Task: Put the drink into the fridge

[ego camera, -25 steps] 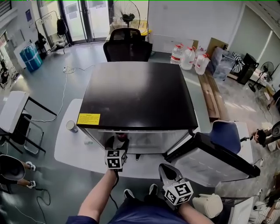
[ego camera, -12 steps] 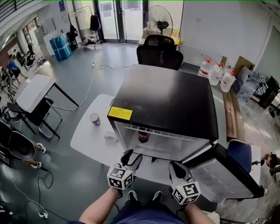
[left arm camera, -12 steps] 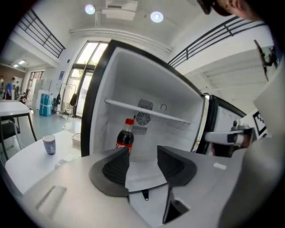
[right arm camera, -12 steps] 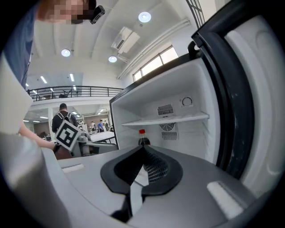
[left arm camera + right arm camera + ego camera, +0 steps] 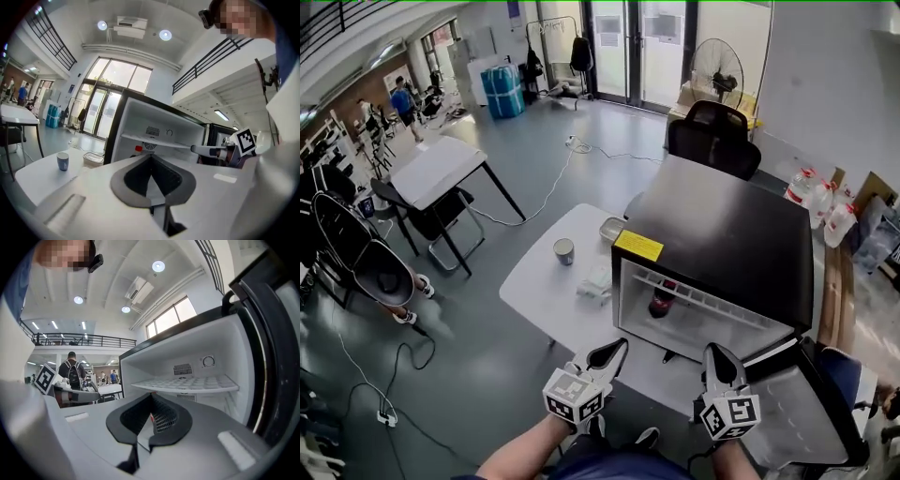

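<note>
With the drink bottle point(image 5: 662, 298) inside the fridge point(image 5: 722, 239) and my left gripper point(image 5: 612, 351) and right gripper point(image 5: 718, 356) clenched empty before it, I judge swinging its door point(image 5: 816, 403) shut comes next.

Grey hand-held grippers point(image 5: 619, 346) point(image 5: 718, 350), black-and-white marker cubes point(image 5: 576, 395)

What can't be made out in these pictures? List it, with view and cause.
- Drink bottle: left gripper view shows only its red cap; the left gripper hides the rest.
- Yellow sticker on the fridge: head view, print too small.
- Cup: head view, contents too small to tell.
</note>
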A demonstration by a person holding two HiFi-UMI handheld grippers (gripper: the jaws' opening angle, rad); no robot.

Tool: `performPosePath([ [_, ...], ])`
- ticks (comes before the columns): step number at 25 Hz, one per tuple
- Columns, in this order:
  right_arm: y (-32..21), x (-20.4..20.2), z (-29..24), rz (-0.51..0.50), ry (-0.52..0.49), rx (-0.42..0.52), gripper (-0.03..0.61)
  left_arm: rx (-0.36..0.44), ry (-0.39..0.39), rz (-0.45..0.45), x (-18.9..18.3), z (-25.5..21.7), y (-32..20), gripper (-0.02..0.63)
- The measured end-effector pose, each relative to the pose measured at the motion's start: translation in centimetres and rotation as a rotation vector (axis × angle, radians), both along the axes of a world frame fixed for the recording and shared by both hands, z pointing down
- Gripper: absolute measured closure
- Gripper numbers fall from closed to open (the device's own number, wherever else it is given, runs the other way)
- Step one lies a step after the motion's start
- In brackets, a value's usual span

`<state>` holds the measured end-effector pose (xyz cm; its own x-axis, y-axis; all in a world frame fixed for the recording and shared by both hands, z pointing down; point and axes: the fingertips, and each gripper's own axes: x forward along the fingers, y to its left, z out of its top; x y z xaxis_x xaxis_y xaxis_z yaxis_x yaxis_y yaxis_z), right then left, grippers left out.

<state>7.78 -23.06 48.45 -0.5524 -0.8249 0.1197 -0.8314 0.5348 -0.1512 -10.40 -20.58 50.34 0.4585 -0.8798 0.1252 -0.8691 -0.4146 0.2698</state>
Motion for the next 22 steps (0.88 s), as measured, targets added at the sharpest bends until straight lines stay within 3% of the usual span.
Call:
performPosePath([
  [11,0.2,-5.4,-3.6,-0.134,-0.006,0.085,0.575,0.082,-0.026,-0.152,-5.2,-4.0,1.8,0.609],
  [22,0.1,-6.9,-5.1,-0.182,-0.015,0.135,0.575,0.113,-0.035,-0.244,-8.1,-5.2,0.9,0.609],
])
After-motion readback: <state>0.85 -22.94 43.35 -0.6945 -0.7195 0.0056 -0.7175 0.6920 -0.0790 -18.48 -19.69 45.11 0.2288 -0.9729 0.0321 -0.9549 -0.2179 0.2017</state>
